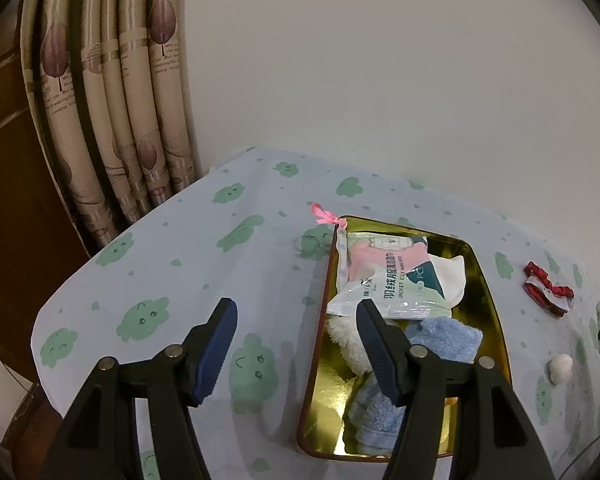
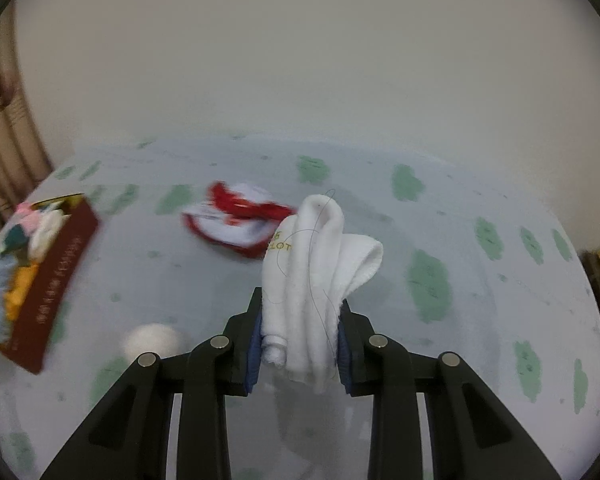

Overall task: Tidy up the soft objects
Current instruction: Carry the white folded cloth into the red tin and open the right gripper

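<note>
White sock [image 2: 320,264] clamped upright in right jaws [image 2: 300,344], lifted off the table [image 2: 480,320]; tin [image 2: 60,272] lying far to the left, its long axis running away. Left jaws [image 1: 296,344] spread wide, holding nothing, hovering at tin's near-left edge, nearer it.

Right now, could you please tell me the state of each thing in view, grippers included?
Left gripper: jaws open, empty.
Right gripper: jaws shut on the white towel, lifted off the table.
Gold tin box: open, partly filled.
Red scrunchie: lying on the tablecloth.
White ball: on the tablecloth.
</note>
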{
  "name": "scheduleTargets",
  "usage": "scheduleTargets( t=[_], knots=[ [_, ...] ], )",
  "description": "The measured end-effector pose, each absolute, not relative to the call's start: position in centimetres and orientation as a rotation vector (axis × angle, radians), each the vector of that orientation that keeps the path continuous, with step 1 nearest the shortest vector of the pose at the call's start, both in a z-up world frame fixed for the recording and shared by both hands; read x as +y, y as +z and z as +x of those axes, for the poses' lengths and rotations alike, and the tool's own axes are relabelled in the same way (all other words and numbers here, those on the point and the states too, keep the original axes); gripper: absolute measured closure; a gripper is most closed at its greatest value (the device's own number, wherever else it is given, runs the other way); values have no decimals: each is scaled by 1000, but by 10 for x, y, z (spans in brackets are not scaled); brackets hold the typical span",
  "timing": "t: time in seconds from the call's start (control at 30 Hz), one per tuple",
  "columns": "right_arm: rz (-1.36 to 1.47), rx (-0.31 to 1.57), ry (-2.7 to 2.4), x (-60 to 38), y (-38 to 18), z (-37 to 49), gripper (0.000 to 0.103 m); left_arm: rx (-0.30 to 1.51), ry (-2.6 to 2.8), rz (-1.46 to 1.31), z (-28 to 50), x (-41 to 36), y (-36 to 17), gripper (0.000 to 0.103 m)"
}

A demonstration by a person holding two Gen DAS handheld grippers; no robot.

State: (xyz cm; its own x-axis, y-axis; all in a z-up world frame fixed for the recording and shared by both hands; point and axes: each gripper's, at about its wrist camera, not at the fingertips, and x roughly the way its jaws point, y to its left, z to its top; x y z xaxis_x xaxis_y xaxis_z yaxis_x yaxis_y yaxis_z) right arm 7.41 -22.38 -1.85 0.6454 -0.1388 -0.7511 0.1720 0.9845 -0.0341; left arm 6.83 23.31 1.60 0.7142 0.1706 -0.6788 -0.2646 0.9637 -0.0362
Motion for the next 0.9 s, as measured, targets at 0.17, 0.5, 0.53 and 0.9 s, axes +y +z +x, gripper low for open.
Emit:
scheduleTargets(
  t=[0.17, 0.5, 0.53, 0.9],
  knots=[
    [8, 847, -60, -176, -12, 87, 75, 731, 262, -142, 67, 237, 16, 39],
    [-53, 846, 142, -77, -6, 111, 75, 722, 298, -178, 66, 249, 17, 39],
    [-56, 847, 160, -69, -6, 113, 75, 723, 299, -180, 66, 249, 17, 39],
    [-124, 849, 280, 9, -10, 146, 75, 718, 311, -190, 66, 252, 17, 39]
  ],
)
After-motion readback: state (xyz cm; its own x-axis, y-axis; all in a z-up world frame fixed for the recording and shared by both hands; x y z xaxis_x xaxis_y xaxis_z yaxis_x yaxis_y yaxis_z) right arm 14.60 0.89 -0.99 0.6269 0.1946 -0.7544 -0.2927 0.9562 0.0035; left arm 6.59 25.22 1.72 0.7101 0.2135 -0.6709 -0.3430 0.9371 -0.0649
